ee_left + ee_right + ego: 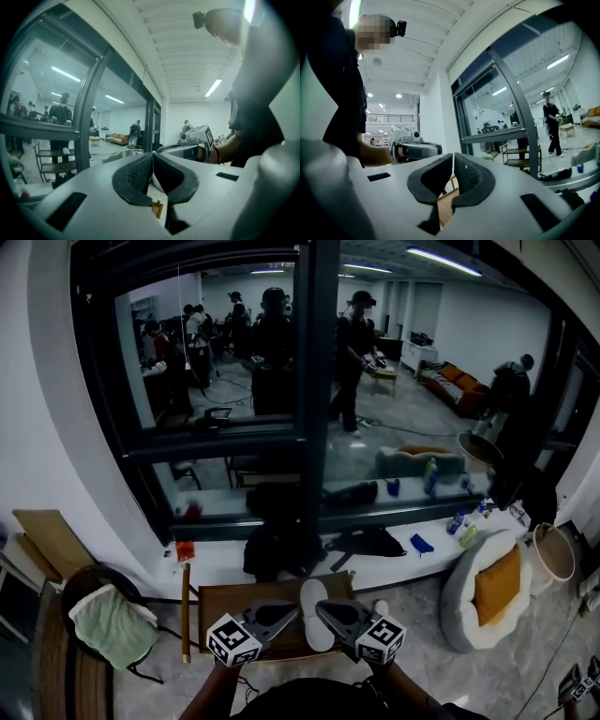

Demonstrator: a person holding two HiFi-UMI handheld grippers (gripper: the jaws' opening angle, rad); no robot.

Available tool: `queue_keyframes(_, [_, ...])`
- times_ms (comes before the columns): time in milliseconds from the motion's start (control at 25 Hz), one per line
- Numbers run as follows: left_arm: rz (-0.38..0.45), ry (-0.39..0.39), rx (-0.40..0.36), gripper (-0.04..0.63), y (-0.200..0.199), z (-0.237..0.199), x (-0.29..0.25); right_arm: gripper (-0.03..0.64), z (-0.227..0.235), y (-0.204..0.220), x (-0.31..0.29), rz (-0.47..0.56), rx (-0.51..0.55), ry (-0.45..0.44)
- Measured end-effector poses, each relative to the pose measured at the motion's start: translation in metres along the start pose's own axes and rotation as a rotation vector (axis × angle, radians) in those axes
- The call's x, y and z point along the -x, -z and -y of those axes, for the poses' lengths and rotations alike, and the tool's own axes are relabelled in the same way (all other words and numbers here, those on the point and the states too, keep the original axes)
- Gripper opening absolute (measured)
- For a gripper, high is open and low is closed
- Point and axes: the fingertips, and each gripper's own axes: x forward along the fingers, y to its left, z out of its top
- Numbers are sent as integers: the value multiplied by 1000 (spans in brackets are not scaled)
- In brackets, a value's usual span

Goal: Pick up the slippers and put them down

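Note:
A white slipper [314,615] lies on a low wooden table [225,601] just in front of me. My left gripper [292,612] and right gripper [321,608] are held level and point at each other over the table, their tips on either side of the slipper's near half. Both are shut with nothing between the jaws. In the left gripper view the left gripper [152,155] has its pads together, a white curve of the slipper [157,182] shows below them, and the right gripper [185,149] faces it. The right gripper view shows the right gripper [453,155] and, opposite, the left gripper [417,150].
A tall dark-framed window [314,381] rises behind the table, with a black bag [277,545] on its sill. A round white seat with an orange cushion [492,592] stands to the right, beside a basket [555,554]. A chair with a green cloth [112,624] stands to the left.

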Motion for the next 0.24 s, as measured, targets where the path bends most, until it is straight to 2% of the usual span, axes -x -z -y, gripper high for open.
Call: queue_keyframes(240, [-21,-7,4,12,10,-8,-7,29,15,8,-3,0,-57,22])
